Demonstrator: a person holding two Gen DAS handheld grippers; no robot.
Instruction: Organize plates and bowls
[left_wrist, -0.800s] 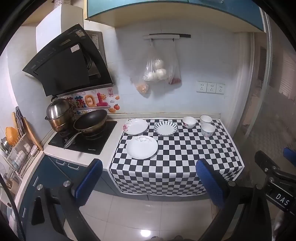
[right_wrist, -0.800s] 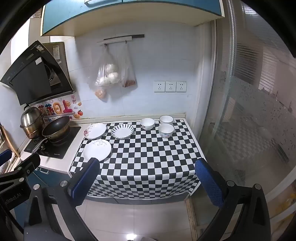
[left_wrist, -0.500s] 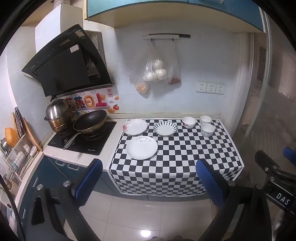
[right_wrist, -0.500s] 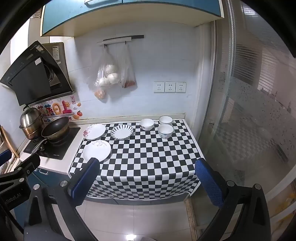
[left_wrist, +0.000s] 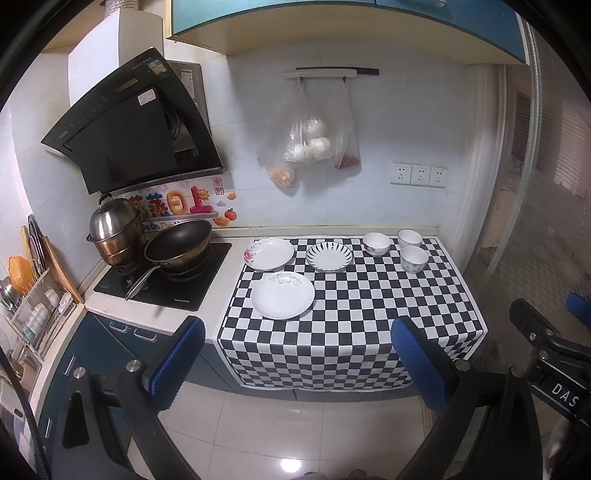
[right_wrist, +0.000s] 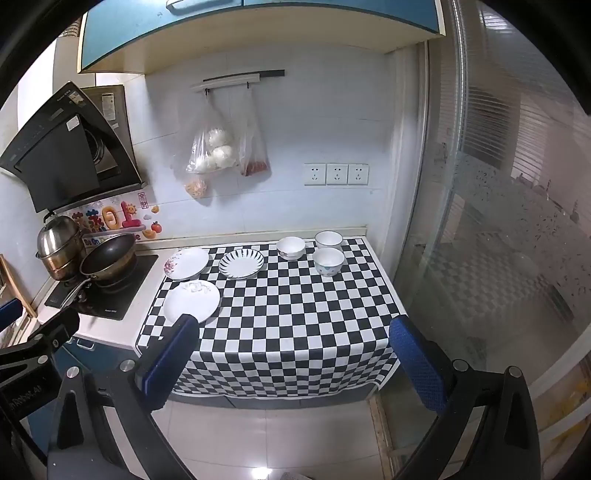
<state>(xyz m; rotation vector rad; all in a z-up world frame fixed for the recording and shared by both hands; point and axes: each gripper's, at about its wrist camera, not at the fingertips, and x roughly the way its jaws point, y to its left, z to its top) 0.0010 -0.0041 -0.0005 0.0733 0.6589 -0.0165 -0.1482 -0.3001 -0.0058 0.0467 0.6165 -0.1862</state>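
Three plates lie on the checkered cloth (left_wrist: 369, 314): a white plate (left_wrist: 282, 295) in front, a floral plate (left_wrist: 269, 253) behind it, and a striped plate (left_wrist: 329, 256) to its right. Three small bowls stand at the back right: one (left_wrist: 376, 243), one (left_wrist: 409, 237) and one (left_wrist: 413, 259). The same plates (right_wrist: 191, 300) and bowls (right_wrist: 328, 260) show in the right wrist view. My left gripper (left_wrist: 295, 358) is open and empty, well short of the counter. My right gripper (right_wrist: 291, 358) is open and empty, also held back above the floor.
A cooktop (left_wrist: 162, 280) with a wok (left_wrist: 177, 245) and a steel pot (left_wrist: 114, 230) sits left of the cloth. A dish rack (left_wrist: 33, 306) stands far left. Bags (left_wrist: 306, 144) hang on the wall. A glass door (right_wrist: 498, 221) bounds the right.
Both views shift only slightly; the counter sits marginally closer in the frame. Nothing on the counter has moved and both grippers stay open.
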